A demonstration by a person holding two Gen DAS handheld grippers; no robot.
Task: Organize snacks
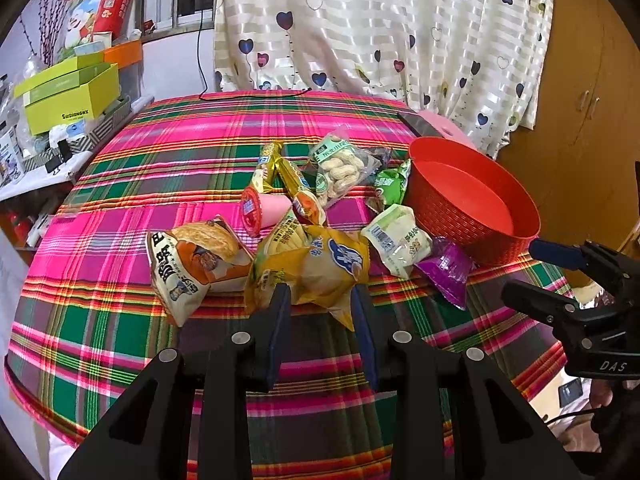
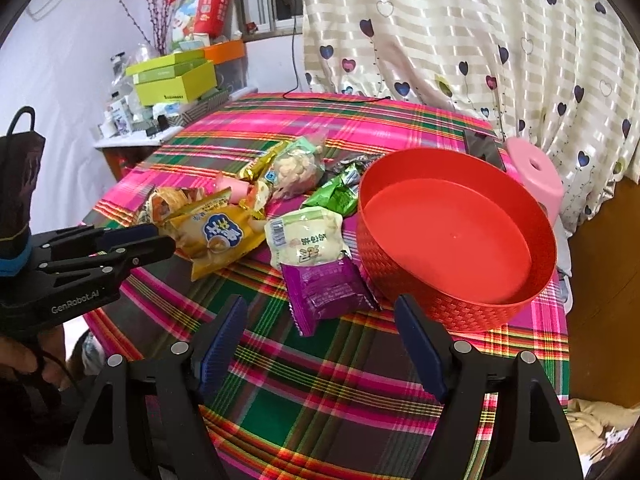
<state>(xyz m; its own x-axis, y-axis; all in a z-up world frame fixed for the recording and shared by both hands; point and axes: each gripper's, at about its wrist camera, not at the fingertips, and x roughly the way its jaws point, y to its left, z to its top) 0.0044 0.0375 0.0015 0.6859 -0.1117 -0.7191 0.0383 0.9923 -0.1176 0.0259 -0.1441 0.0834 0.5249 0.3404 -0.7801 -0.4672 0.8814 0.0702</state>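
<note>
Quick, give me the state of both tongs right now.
Left tongs: open, fingers either side of the yellow snack bag, not yet clamped.
Right tongs: open wide, holding nothing, just short of the purple packet.

The left tongs [image 1: 322, 304] reach toward twelve o'clock, their jaws partly parted. The right tongs [image 2: 322, 316] gape wide, likewise aimed at twelve o'clock.

Both wrist views look down across the plaid tablecloth [image 1: 132, 184] toward the curtain, sharing the red basket [image 2: 460, 240]
</note>
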